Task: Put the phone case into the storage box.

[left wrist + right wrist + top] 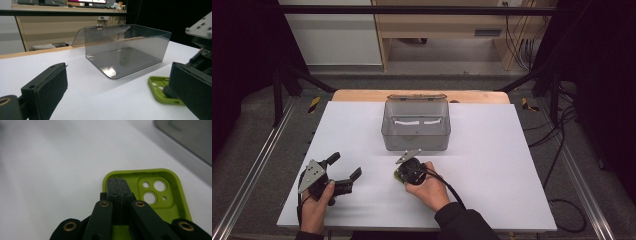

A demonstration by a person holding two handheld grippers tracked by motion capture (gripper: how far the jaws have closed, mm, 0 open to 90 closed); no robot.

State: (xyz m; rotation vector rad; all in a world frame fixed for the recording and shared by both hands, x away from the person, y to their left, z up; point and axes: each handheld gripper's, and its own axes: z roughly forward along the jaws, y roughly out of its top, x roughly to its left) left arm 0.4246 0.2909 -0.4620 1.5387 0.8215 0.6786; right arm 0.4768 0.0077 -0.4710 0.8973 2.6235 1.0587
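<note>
A lime green phone case [397,175] lies inside-up on the white table [492,165], just in front of a clear grey box [415,134] whose lid is tipped back. My right gripper [404,170] points down onto the case. In the right gripper view its jaws [117,182] are pressed together, tips resting inside the case [160,192] near its rim, beside the camera cut-outs. My left gripper [346,165] is held open to the left of the case, a little above the table. The left gripper view looks between its parted jaws [120,96] at the box [125,50] and the case [160,91].
The box stands at the middle back of the table and looks empty. A wooden edge [362,95] runs behind the table. Black frame posts and cables [557,130] flank both sides. White table surface lies bare to the left and right of the grippers.
</note>
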